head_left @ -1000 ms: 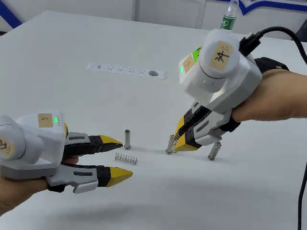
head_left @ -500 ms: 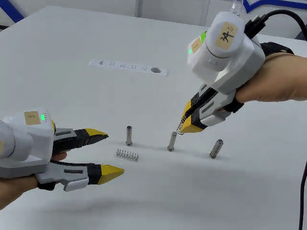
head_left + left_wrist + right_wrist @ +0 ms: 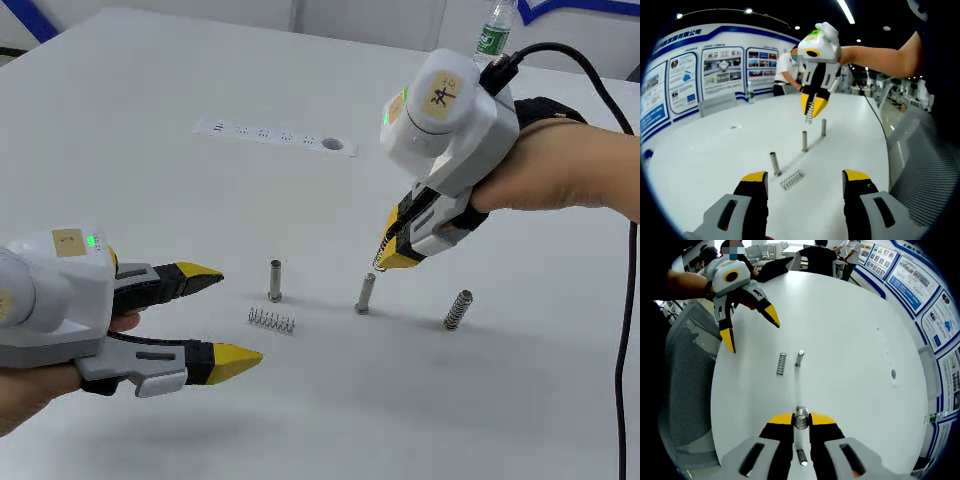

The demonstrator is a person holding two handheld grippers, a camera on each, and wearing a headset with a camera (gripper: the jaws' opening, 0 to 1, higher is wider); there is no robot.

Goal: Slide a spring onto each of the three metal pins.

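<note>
The right gripper (image 3: 385,262) is squeezed shut on a small spring (image 3: 800,418). The spring hangs down from the gripper's yellow tips. Just under those tips stands the middle pin (image 3: 365,293). It is bare, and the small spring is not on it yet. On the side of this gripper away from the other one stands the third pin (image 3: 458,309). It already has a spring around it.

The left gripper (image 3: 220,312) holds nothing, and its jaws are spread wide apart. Just in front of its tips a loose spring (image 3: 271,320) lies flat on the white table (image 3: 130,200). Right behind the loose spring, the near pin (image 3: 275,280) stands up, bare too.

Far out past both grippers a white power strip (image 3: 275,136) lies on the table. A plastic bottle (image 3: 492,38) stands beyond the right gripper.
</note>
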